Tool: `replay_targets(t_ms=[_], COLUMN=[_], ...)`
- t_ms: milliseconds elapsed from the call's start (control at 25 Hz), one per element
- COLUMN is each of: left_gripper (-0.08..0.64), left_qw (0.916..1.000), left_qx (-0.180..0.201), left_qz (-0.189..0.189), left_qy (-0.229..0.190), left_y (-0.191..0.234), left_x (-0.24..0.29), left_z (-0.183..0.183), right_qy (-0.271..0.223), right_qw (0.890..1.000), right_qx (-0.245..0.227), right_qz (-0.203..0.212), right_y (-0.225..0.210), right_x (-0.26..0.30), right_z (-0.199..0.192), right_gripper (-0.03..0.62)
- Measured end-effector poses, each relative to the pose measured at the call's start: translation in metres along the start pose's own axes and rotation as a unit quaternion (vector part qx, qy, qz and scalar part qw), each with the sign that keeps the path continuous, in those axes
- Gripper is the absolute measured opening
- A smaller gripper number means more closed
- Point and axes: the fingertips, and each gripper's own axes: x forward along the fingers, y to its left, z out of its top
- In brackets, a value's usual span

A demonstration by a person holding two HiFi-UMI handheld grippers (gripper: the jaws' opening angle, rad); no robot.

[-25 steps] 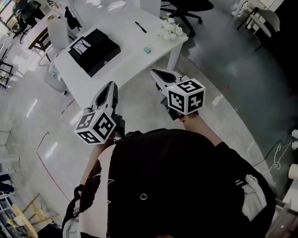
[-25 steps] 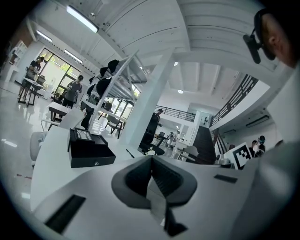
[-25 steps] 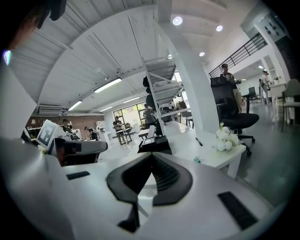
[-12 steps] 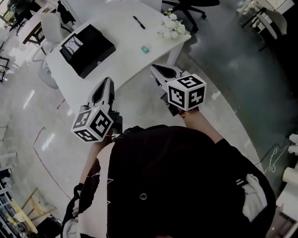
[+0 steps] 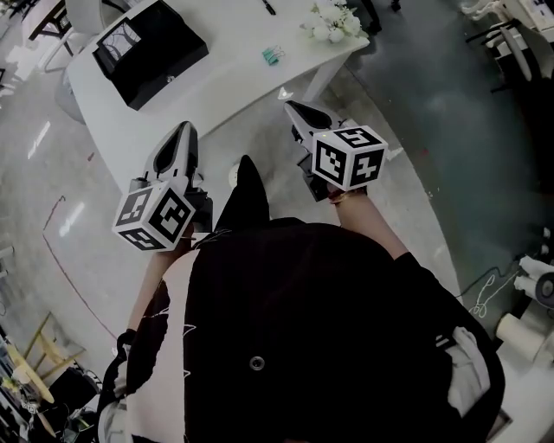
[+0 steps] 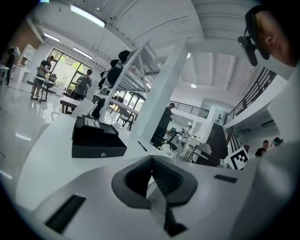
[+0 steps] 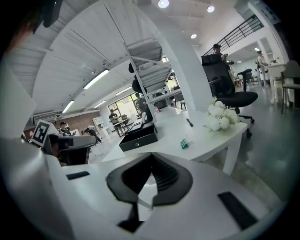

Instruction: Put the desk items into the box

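Note:
On the white desk (image 5: 216, 95) stand an open black box (image 5: 147, 48), a green binder clip (image 5: 273, 56), a bunch of white flowers (image 5: 333, 22) and a black pen (image 5: 269, 7). My left gripper (image 5: 183, 128) hovers short of the desk's near edge, jaws shut and empty. Also shut and empty, my right gripper (image 5: 293, 106) hangs by the desk's near right corner. In the left gripper view the box (image 6: 96, 140) lies ahead of the closed jaws (image 6: 151, 158). The right gripper view shows box (image 7: 138, 137), clip (image 7: 185, 142), flowers (image 7: 220, 116) and pen (image 7: 189, 122) beyond the gripper (image 7: 151, 154).
A black office chair (image 7: 229, 93) stands behind the desk's right end. A white chair (image 5: 82, 10) sits at the far left. The desk's leg (image 5: 316, 82) is below the right corner. People and other desks are far off in the hall.
Both grippers have come down and forward toward the desk. The desk has slid up and left in the head view, with pen and flowers now at the top edge.

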Motion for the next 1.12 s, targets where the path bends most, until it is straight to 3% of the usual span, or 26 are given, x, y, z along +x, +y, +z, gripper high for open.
replay_targets(t_ms=[120,480,640,880,1120], left_gripper=[0.011,0.011,0.011,0.011,0.011], left_qw=[0.9999,0.9987,0.9979,0.9974,0.9967], left_qx=[-0.007,-0.025,-0.029,-0.038,-0.043], left_qz=[0.006,-0.019,-0.002,0.027,0.052], left_qy=[-0.005,0.039,0.057,0.055,0.045], left_y=[0.009,0.029,0.046,0.069,0.090], left_x=[0.014,0.095,0.117,0.125,0.132], left_z=[-0.001,-0.014,-0.014,-0.005,0.003], right_qy=[0.010,0.049,0.047,0.038,0.049], right_qw=[1.000,0.998,0.997,0.989,0.989], right_qx=[0.000,0.026,0.054,0.140,0.139], right_qz=[-0.004,-0.034,-0.037,-0.032,-0.025], right_y=[-0.010,-0.066,-0.090,-0.119,-0.130], right_x=[0.008,0.053,0.072,0.108,0.129], right_z=[-0.004,-0.005,0.006,0.019,0.029], right_gripper=[0.006,0.006,0.006,0.006,0.006])
